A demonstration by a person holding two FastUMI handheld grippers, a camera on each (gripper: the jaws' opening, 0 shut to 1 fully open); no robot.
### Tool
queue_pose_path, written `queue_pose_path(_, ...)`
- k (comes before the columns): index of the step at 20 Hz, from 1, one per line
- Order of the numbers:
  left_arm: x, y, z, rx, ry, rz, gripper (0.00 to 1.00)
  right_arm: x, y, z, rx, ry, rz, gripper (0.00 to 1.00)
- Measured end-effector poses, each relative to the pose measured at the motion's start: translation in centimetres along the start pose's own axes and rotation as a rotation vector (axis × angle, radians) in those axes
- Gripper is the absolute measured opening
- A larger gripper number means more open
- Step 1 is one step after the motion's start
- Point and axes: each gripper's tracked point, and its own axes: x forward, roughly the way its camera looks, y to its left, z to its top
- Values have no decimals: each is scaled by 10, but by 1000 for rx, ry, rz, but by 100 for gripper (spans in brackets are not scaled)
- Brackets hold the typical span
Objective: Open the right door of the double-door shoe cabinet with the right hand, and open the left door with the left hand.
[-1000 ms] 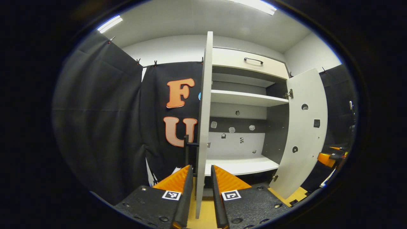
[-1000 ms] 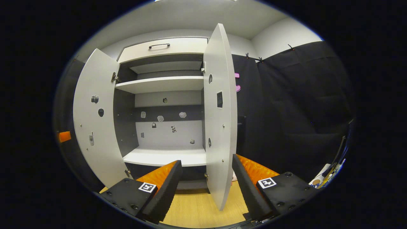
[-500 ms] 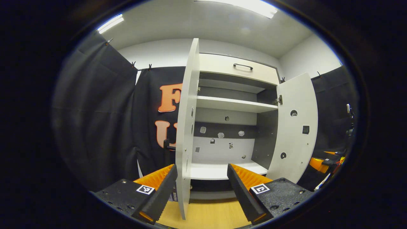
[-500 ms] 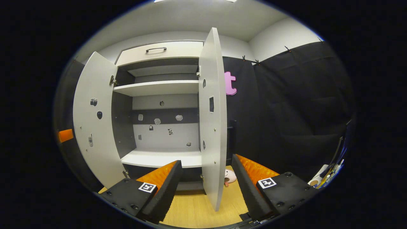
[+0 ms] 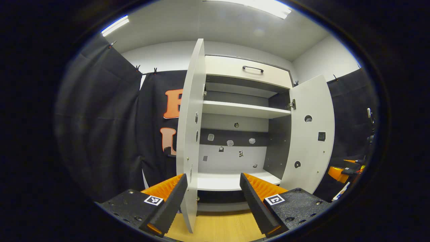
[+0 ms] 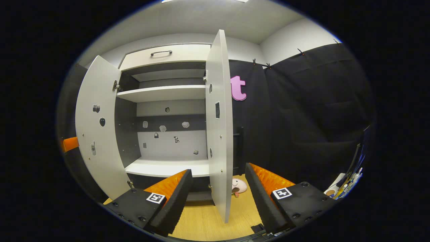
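Left gripper: jaws spread wide, holding nothing, with the swung-out left door edge-on between its fingers. Right gripper: likewise wide and empty, the open right door between its fingers. The shoe cabinet stands behind with shelves exposed.

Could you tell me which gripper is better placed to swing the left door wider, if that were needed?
Left, I think: the left door stands edge-on between the open jaws of the left gripper, while the right gripper faces the right door.
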Motion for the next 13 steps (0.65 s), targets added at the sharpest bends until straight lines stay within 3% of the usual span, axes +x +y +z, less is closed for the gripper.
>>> queue_pose_path(13,12,0,-1,2,-7,-8,94,5,1,0,3,2,-13,92)
